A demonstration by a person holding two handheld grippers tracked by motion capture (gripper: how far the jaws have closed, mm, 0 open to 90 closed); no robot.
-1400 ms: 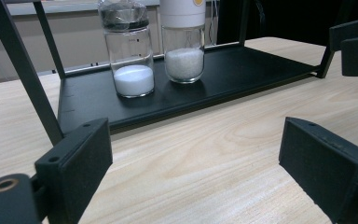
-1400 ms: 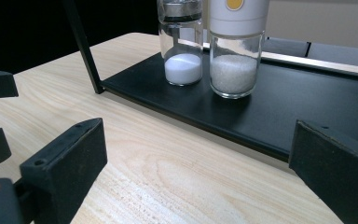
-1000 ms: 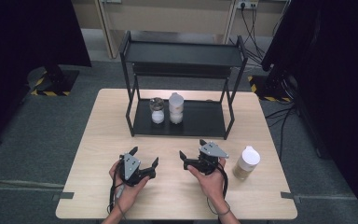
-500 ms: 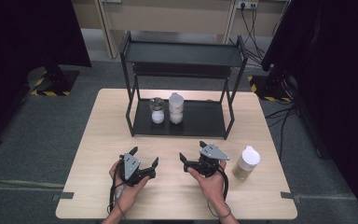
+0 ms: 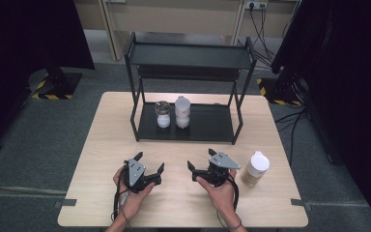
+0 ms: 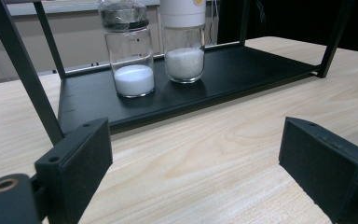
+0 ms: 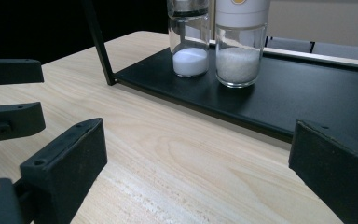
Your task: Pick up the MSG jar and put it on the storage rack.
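We see the jar with the white lid point(image 5: 255, 168) standing upright on the wooden table point(image 5: 106, 140), just beside the right gripper point(image 5: 199, 160) on its outer side and apart from it. It holds something pale brown. The right gripper rests low over the table in the person's right hand point(image 5: 218, 189); its jaws are wide apart and hold nothing. The left gripper point(image 5: 149, 161) is near it, in the left hand point(image 5: 133, 195), and its jaws are also wide apart and empty.

Farther from the person stands the black shelf rack point(image 5: 188, 126). On its lower shelf there are two containers, close together: a glass jar with a dark lid point(image 6: 128, 51), with white powder in the bottom, and a taller bottle with a white cap point(image 6: 182, 39), with white grains inside. Both stand upright, well apart from the grippers.
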